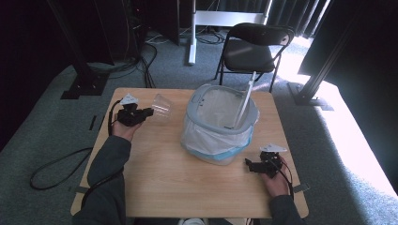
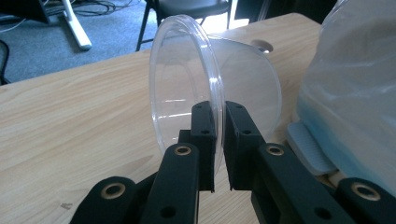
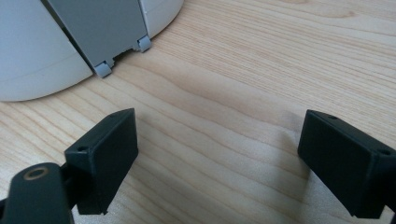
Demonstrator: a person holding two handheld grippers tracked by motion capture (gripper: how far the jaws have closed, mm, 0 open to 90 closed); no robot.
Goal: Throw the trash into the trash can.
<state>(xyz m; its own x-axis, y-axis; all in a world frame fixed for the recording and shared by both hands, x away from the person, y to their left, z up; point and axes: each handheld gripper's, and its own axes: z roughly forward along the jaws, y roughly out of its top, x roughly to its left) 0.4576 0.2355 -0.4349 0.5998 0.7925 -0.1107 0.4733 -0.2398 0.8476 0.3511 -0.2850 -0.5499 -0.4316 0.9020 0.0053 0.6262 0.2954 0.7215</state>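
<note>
The left gripper [image 2: 219, 140] pinches the clear cup [image 2: 212, 88] by its rim, not yet dropped into the bin [image 1: 220, 124], while the right gripper [image 3: 219, 154] rests open and empty.

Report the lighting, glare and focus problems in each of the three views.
High view: sunlight burns out the floor at right, the room behind is near black, and the wooden table is evenly lit. Left gripper view: the clear plastic cup is sharp, with faint reflections on its wall. Right gripper view: the pads look soft and cast shadows on the wood.
</note>
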